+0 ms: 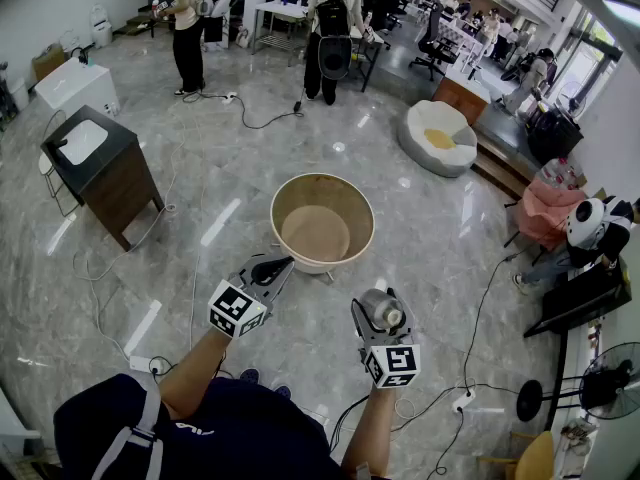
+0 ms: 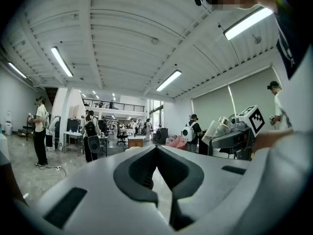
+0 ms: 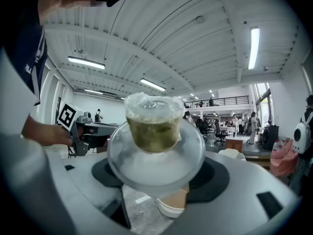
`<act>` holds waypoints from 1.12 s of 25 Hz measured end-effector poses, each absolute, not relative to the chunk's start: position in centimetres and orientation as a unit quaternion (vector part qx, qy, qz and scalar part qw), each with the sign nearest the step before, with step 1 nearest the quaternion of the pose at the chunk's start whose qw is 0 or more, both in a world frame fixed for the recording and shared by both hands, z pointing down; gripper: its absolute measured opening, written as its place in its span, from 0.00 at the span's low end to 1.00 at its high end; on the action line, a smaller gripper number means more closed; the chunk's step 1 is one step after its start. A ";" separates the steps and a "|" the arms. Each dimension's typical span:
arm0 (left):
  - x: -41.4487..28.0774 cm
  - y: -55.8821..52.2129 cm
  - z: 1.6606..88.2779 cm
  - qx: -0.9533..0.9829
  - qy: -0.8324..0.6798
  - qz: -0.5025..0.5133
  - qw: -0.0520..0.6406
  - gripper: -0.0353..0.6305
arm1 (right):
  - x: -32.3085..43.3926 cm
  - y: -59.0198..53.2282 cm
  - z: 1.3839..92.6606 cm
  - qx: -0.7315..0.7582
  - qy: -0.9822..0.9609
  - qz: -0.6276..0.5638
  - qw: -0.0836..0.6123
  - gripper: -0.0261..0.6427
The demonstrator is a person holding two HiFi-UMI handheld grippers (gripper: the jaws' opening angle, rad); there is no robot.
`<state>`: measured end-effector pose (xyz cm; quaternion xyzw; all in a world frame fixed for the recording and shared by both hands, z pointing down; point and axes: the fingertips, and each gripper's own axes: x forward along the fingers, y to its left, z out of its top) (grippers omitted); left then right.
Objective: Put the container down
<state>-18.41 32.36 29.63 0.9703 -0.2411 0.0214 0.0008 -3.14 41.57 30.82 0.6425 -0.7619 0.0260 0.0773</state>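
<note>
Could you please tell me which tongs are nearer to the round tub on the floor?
Left. In the head view the left tongs point at the near rim of the tub; the right tongs, holding the container, hang farther back, to its right.

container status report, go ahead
Left gripper shut, empty. Right gripper jaws wide, clamped on container, not yet set down. Big round tub on floor just ahead.

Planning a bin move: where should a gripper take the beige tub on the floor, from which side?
Grip the tub by its near rim, from straight above, one jaw inside the wall, one outside. It stands upright and open-topped, and its round body looks too wide to span. The left gripper, jaws together and empty, is nearest.
</note>
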 end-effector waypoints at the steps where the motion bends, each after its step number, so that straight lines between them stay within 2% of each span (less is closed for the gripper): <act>1: -18.6 32.3 29.6 0.970 -0.241 0.021 0.001 0.09 | -3.2 41.5 30.8 0.643 -0.762 0.026 0.079 0.57; 15: -20.0 32.7 30.1 0.971 -0.238 0.012 0.001 0.09 | -4.5 41.2 30.9 0.643 -0.761 0.014 0.083 0.57; 28: -17.5 33.3 30.4 0.967 -0.255 0.022 -0.001 0.09 | -1.0 41.4 31.6 0.642 -0.763 0.025 0.074 0.57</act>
